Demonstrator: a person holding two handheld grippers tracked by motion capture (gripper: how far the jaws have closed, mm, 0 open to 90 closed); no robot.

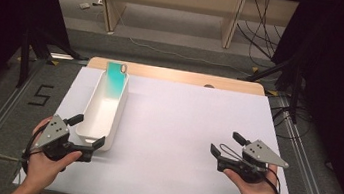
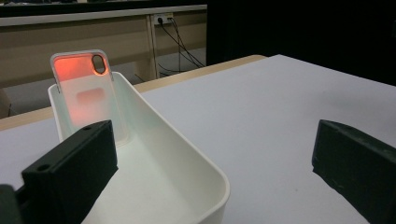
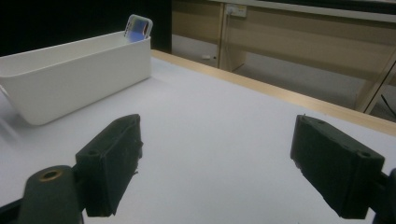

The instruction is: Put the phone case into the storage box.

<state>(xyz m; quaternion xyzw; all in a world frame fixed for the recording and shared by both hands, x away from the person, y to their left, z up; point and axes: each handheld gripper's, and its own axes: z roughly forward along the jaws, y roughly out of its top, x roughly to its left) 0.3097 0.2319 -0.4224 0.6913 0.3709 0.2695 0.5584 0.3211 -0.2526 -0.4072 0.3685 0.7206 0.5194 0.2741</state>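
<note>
A long white bin (image 1: 117,120) (image 2: 196,163) (image 3: 70,74) lies at the table's left side. A phone case (image 1: 115,80) (image 2: 88,95) (image 3: 138,27) leans upright against the bin's far end wall; it looks teal from above and glows orange in the left gripper view. My left gripper (image 1: 86,132) (image 2: 215,172) is open at the bin's near end, its jaws straddling the near right corner, nothing held. My right gripper (image 1: 227,143) (image 3: 217,168) is open over bare table at the right, nothing between its jaws.
The white tabletop (image 1: 181,128) has a wooden strip (image 1: 178,75) along its far edge. Beyond it stand wooden bench legs (image 1: 111,3) and loose cables (image 1: 258,38) on the floor. Black stands (image 1: 28,43) flank the table on both sides.
</note>
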